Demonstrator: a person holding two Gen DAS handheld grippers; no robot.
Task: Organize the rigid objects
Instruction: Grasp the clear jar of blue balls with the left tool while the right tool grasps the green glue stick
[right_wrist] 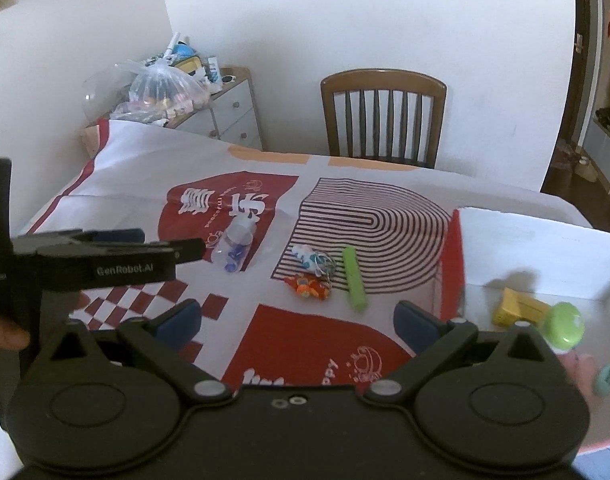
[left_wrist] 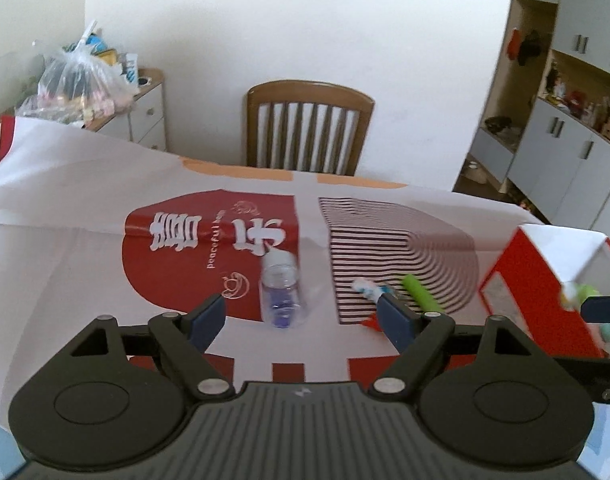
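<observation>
Left gripper (left_wrist: 301, 320): jaws spread wide, nothing between the pads, hovering over the tablecloth (left_wrist: 65, 240). Clear bottle (left_wrist: 280, 292) w/ white cap lies just ahead of the gap, purple bits inside, not touching either pad. Bottle blurred in the left wrist view; the right wrist view shows it lying on its side on the red print.

Right gripper (right_wrist: 297, 320): also released, wide open, empty, near the left wall of the red-and-white box (right_wrist: 451, 264). In the left wrist view only one dark fingertip of it pokes in at the far right edge, rest cut off.

On the striped print, mid-table: green stick (right_wrist: 354, 280) lying flat, blue/white trinket (right_wrist: 305, 258) w/ metal rings beside it, orange/red trinket (right_wrist: 307, 286) just below that, touching or nearly so, can't tell. In the left wrist view the left gripper's right pad covers most of the orange one and part of the blue/white one.

Inside box: yellow block (right_wrist: 515, 306), green round item (right_wrist: 563, 324), teal item (right_wrist: 605, 378) near the frame edge, something pink next to it, too blurred to ID. Gripper body hides the box's near part.

Bkgd: wooden chair (right_wrist: 383, 114) at the table's far side, plastic bag (right_wrist: 165, 88) of odds and ends on a drawer unit (right_wrist: 233, 114), contents not legible.
</observation>
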